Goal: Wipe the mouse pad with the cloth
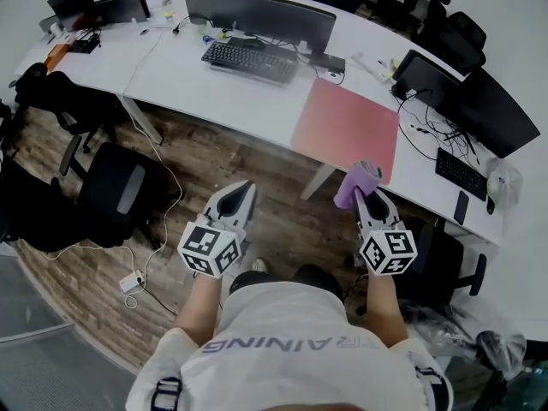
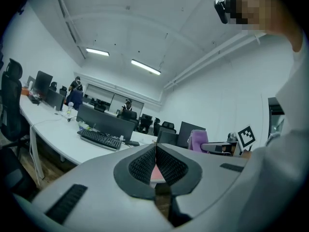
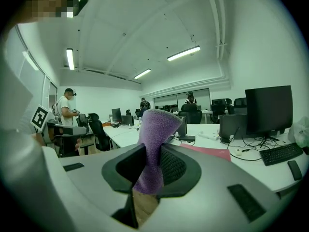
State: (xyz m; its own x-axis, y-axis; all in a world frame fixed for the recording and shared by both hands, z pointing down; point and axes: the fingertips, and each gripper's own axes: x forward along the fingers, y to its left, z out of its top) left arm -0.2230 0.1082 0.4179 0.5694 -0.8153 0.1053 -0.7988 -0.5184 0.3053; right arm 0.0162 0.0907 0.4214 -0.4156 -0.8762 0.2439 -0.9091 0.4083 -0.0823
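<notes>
Head view: you hold both grippers over the wooden floor (image 1: 214,161), low in the frame and short of the white desk (image 1: 214,92).

Left gripper (image 1: 247,187), lower centre-left: in the left gripper view its jaws meet at the tips, the ribbed pads (image 2: 145,164) touching at the top. Nothing is held between them. A sliver of pink shows through the small gap below the tips.

Right gripper (image 1: 370,197), lower centre-right: it is clamped on the purple cloth (image 1: 358,182). In the right gripper view the cloth (image 3: 157,134) is pinched between the two dark pads and rises above the jaws in a bunched, roughly upright wad that flares at the top.

Mouse pad (image 1: 347,128): pink, rectangular, lying flat on the desk right of centre in the head view. Its near edge reaches the desk's front edge. The cloth sits just in front of that near corner in the picture and does not touch the pad. In the right gripper view the mouse pad (image 3: 207,152) appears just right of the cloth, beyond the jaws.

Other items on the desk, head view: a black keyboard (image 1: 249,61) and a wide dark monitor (image 1: 257,14) at upper centre. A second keyboard (image 1: 462,174) and further monitors (image 1: 488,110) sit at the right edge. A black office chair (image 1: 120,191) stands on the floor at left.
</notes>
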